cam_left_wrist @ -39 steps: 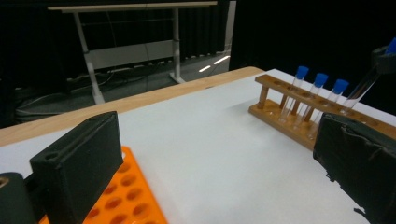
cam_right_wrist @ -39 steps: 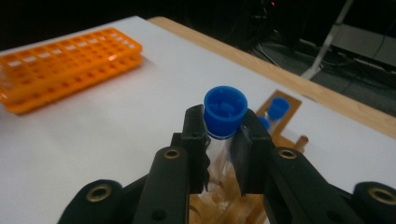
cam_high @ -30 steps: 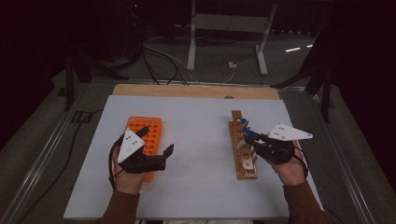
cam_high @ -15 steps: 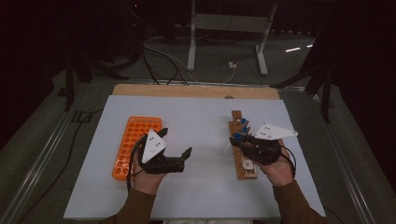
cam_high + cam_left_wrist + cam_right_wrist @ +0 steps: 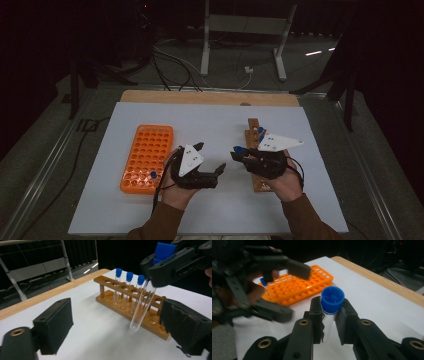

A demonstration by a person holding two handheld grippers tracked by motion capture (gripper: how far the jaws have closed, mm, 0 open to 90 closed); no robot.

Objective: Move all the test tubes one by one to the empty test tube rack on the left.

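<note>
The tabletop (image 5: 210, 210) is covered by a white sheet, with a strip of bare wood along its far edge; the orange rack (image 5: 148, 157) lies toward the left edge, and one blue-capped tube (image 5: 154, 175) stands in it near its front right corner; the wooden rack (image 5: 130, 303) lies toward the right edge, and three capped tubes (image 5: 128, 291) stand upright in its holes; my two hands meet between the racks, nearer to the front edge; my left tool (image 5: 210, 161) is open, its jaws have just been closing a little, and nothing is pressed between them, though the tube hangs in front of them; my right tool (image 5: 329, 317) is closed on the test tube (image 5: 143, 305) just under its blue cap (image 5: 332, 299); the tube is tilted and stays above the white sheet, its round bottom is free.
</note>
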